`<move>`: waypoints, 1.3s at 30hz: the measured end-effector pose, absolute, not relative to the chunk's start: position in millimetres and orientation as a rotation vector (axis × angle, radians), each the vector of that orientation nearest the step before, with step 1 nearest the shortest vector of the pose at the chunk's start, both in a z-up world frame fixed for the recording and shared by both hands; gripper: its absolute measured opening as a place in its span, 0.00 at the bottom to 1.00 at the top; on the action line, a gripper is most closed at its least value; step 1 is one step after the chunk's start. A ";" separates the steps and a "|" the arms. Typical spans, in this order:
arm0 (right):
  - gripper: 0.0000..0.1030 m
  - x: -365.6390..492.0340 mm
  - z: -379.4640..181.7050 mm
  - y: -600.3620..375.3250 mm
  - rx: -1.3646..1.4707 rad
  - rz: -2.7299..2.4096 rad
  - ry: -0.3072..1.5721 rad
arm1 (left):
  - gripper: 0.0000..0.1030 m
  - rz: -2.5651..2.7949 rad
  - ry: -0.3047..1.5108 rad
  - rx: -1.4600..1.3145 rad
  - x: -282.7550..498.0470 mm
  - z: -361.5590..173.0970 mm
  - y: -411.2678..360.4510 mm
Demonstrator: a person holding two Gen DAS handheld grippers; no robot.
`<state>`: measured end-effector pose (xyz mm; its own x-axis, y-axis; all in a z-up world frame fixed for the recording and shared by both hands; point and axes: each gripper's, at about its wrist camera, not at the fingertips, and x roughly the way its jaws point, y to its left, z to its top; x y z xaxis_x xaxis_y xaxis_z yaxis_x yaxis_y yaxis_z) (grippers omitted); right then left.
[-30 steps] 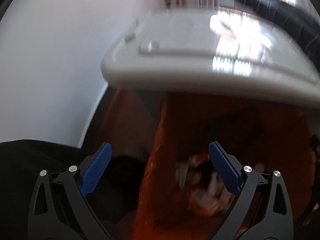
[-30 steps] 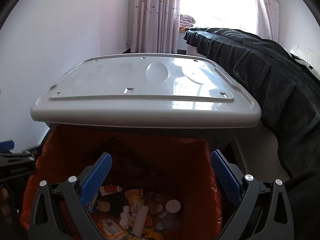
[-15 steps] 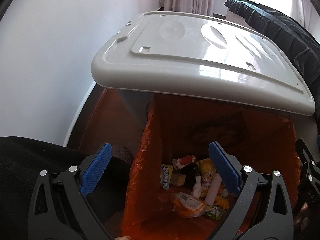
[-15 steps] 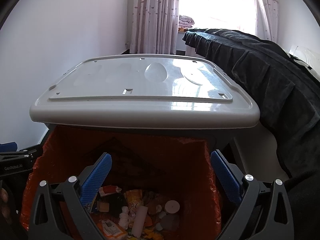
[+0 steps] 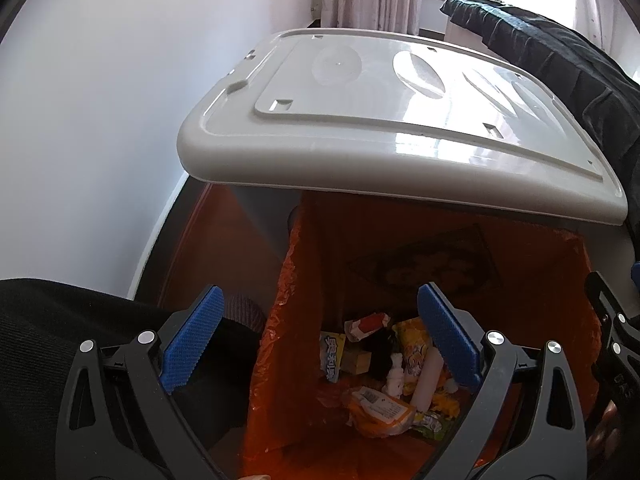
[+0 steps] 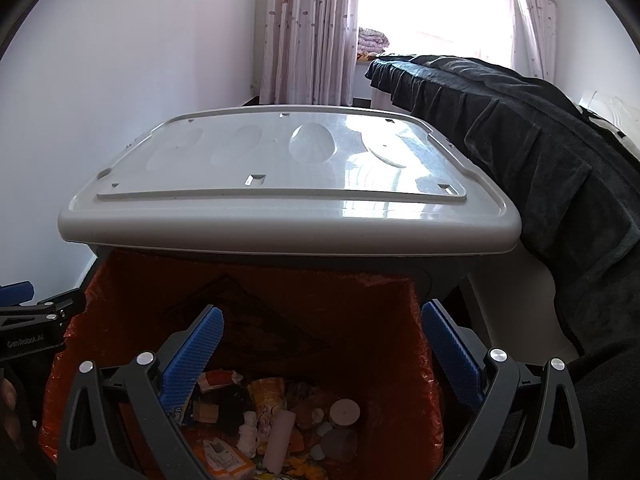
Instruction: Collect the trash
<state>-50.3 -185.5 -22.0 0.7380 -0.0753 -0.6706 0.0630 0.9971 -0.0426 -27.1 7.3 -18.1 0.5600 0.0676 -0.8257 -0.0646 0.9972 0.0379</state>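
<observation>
Left tongs (image 5: 318, 338) wide, empty, above bin's near left edge. Right tongs (image 6: 320, 354) wide, empty, over bin (image 6: 420, 276) opening. Orange liner (image 6: 320, 304) holds trash (image 6: 276, 424): wrappers, white tube, discs. Grey lid (image 6: 288, 184) raised at far side.

Dark blanket (image 6: 532, 128) beside curtained window (image 6: 424, 4)

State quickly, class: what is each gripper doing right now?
Left gripper: open, holding nothing, above the orange-lined grey plastic bin.
Right gripper: open, holding nothing, above the same bin.
</observation>
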 end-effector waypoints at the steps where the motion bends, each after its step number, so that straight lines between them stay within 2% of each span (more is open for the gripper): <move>1: 0.95 -50.1 -22.3 -185.5 -0.017 -0.076 0.738 | 0.92 0.076 0.970 0.006 -27.4 -17.9 6.7; 39: 0.95 -37.9 -34.9 -190.7 0.002 -0.091 0.815 | 0.92 0.058 0.912 0.009 -34.4 -10.0 4.2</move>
